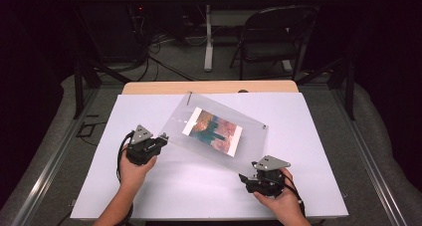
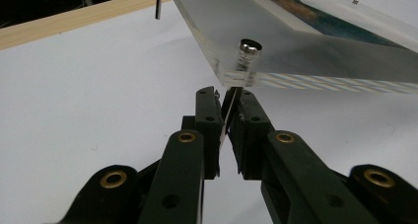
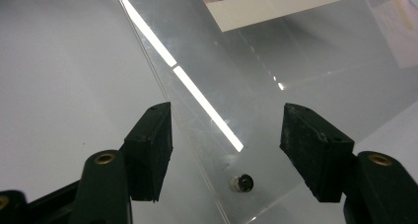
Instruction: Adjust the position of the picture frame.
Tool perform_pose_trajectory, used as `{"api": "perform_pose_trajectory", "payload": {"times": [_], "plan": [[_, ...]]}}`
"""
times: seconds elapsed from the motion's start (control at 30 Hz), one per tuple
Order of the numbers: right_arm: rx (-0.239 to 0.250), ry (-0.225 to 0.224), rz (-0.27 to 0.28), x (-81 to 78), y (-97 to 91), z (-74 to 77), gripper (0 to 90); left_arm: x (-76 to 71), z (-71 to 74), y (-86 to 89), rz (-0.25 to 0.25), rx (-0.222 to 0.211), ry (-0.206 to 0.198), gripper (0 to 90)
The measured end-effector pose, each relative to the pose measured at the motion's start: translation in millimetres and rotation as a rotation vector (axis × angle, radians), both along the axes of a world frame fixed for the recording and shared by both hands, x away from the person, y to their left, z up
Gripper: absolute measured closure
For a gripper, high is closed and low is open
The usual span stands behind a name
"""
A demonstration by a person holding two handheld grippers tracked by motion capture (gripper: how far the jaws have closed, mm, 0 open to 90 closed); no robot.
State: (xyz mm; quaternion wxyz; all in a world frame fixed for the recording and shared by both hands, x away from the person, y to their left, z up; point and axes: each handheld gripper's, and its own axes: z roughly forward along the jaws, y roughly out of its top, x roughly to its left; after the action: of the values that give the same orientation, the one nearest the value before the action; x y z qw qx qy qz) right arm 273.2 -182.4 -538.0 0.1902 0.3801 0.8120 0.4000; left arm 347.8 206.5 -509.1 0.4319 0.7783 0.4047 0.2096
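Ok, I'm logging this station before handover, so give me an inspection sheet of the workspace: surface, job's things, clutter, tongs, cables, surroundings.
Surface: white sheet over a wooden table.
Job's things: clear acrylic frame holding a colourful print, tilted, with metal studs at its corners.
Clutter: nothing seen.
Tongs: left tongs nearly closed on a thin strip just under the frame's near corner; right tongs open, jaws either side of a corner stud, pads not touching.
Cables: black cable loops from the left tongs; floor cables behind the table.
Surroundings: dark folding chair, a desk leg, black curtains.
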Motion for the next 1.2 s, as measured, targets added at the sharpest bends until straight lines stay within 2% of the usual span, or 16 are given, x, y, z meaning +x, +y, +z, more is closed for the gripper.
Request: {"api": "perform_pose_trajectory", "payload": {"times": [0.17, 0.47, 0.5, 0.53, 0.57, 0.67, 0.77, 0.83, 1.0, 1.1, 1.2], "plan": [[-0.007, -0.018, 0.011, 8.0, 2.5, 0.5, 41.7, -5.3, 0.0, 4.6, 0.013, -0.002, -0.001, 82.8], [-0.005, -0.002, 0.008, 31.2, 2.3, -1.1, 45.5, -24.0, 2.5, 10.5, 0.029, 0.005, -0.015, 83.0], [0.028, 0.021, 0.010, 38.8, 1.4, -1.2, 54.5, -25.6, 2.5, 10.6, 0.027, 0.009, -0.017, 82.9], [0.028, 0.021, 0.010, 38.8, 1.4, -1.2, 54.5, -27.5, 2.3, 10.4, 0.028, 0.013, -0.018, 82.9], [0.070, 0.057, 0.012, 47.3, 1.2, -0.5, 56.0, -31.2, 2.1, 9.7, 0.029, 0.026, -0.021, 83.0], [0.066, 0.073, 0.017, 54.5, 2.5, -0.9, 56.6, -33.7, 2.1, 9.9, 0.030, 0.028, -0.020, 83.0], [0.015, 0.040, 0.030, 59.5, 8.8, -6.7, 60.1, -38.4, 3.2, 9.4, 0.035, 0.036, -0.027, 82.5], [0.004, 0.044, 0.033, 61.3, 10.9, -8.9, 60.2, -40.8, 4.4, 10.2, 0.034, 0.035, -0.028, 82.3], [0.011, 0.025, 0.021, 67.1, 11.1, -8.0, 60.2, -44.9, 4.9, 11.0, 0.038, 0.024, -0.023, 82.4], [-0.003, -0.010, 0.007, 76.3, 14.7, -6.8, 60.7, -48.7, 6.8, 11.4, 0.042, 0.000, -0.021, 82.5], [-0.007, -0.021, 0.000, 81.8, 16.2, -6.6, 60.7, -50.2, 7.0, 11.2, 0.041, -0.003, -0.019, 82.6]]}}
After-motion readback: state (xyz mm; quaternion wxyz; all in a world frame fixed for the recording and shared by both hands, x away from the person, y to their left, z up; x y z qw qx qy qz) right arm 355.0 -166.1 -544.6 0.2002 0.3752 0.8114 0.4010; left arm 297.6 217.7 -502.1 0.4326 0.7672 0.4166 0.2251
